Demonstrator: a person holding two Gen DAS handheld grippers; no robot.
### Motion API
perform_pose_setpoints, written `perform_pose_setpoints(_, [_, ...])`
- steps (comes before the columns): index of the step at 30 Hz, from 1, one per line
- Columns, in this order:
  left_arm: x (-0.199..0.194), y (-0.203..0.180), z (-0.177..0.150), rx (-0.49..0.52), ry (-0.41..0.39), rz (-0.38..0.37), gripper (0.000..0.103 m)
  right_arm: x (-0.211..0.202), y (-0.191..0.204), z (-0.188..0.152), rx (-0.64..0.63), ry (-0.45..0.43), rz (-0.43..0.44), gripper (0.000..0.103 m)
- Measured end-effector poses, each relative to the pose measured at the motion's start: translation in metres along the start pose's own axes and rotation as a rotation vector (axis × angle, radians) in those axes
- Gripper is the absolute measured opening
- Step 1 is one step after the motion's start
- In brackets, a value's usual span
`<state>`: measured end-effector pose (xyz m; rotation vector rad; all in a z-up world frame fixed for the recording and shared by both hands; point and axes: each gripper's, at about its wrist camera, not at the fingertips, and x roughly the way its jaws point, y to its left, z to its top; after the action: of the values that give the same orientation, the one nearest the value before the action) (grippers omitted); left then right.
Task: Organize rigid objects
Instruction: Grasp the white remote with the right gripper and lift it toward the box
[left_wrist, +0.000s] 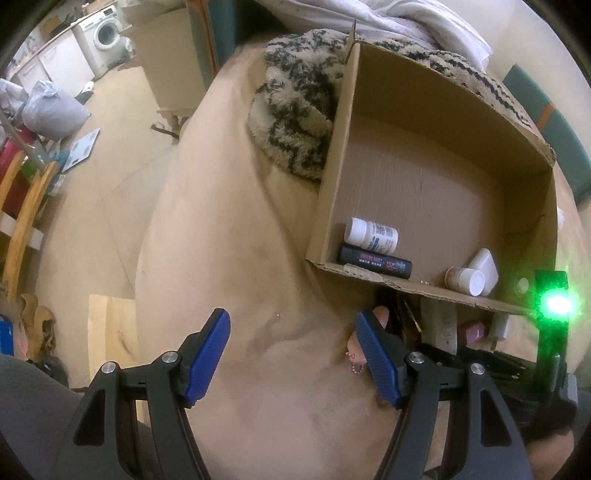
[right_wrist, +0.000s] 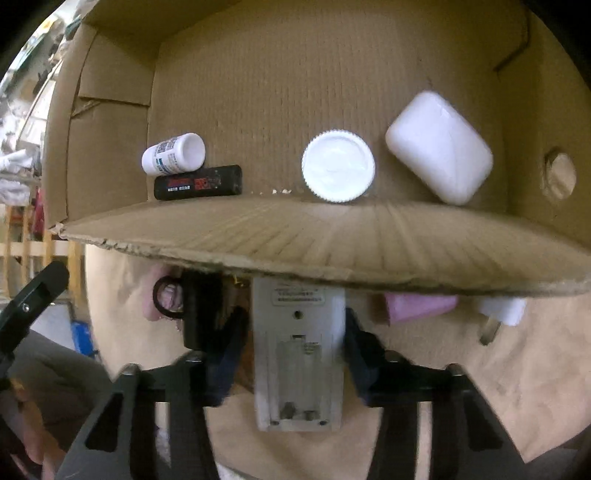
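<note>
A cardboard box (left_wrist: 436, 122) lies on a beige bed cover, open toward me. Inside are a white pill bottle (left_wrist: 371, 230), a black tube (left_wrist: 375, 261), a white-capped jar (left_wrist: 466, 280) and a white case (left_wrist: 484, 266). The same items show in the right wrist view: bottle (right_wrist: 173, 153), tube (right_wrist: 197, 182), jar cap (right_wrist: 338, 171), case (right_wrist: 439, 147). My right gripper (right_wrist: 295, 332) is shut on a grey remote-like device (right_wrist: 298, 354), back side up, just below the box's front flap (right_wrist: 332, 247). My left gripper (left_wrist: 293, 350) is open and empty over the cover, left of the box.
In front of the box lie a black item with a ring (right_wrist: 192, 314), a pink object (right_wrist: 417, 304) and a white plug (right_wrist: 502, 312). A shaggy black-and-cream blanket (left_wrist: 295, 107) lies behind the box. The floor with a washing machine (left_wrist: 105, 35) is to the left.
</note>
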<state>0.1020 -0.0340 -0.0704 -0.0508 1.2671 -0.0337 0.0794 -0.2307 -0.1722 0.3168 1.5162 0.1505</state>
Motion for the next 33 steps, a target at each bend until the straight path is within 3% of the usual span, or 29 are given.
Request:
perform_pose_setpoints(4, [0.0,0.0,0.0,0.003,0.002,0.0,0.068,-0.008,0.001,-0.014,-0.037,-0.002,-0.01,0.046])
perform_pose_setpoints(15, [0.008,-0.004,-0.001,0.011,0.036,0.001,0.068,-0.068,-0.002,-0.062,-0.056,-0.112,0.106,0.046])
perform_pose_setpoints(19, [0.013,-0.006,-0.003,0.021,0.046,0.014,0.068,-0.097,-0.001,-0.069,-0.091,-0.218,0.133,0.046])
perform_pose_setpoints(28, [0.02,-0.006,-0.006,0.025,0.051,0.043,0.068,-0.154,0.0,-0.041,-0.142,-0.498,0.136,0.046])
perform_pose_setpoints(33, [0.025,-0.005,-0.007,0.03,0.059,0.056,0.068,-0.17,-0.017,-0.023,-0.126,-0.584,0.104,0.046])
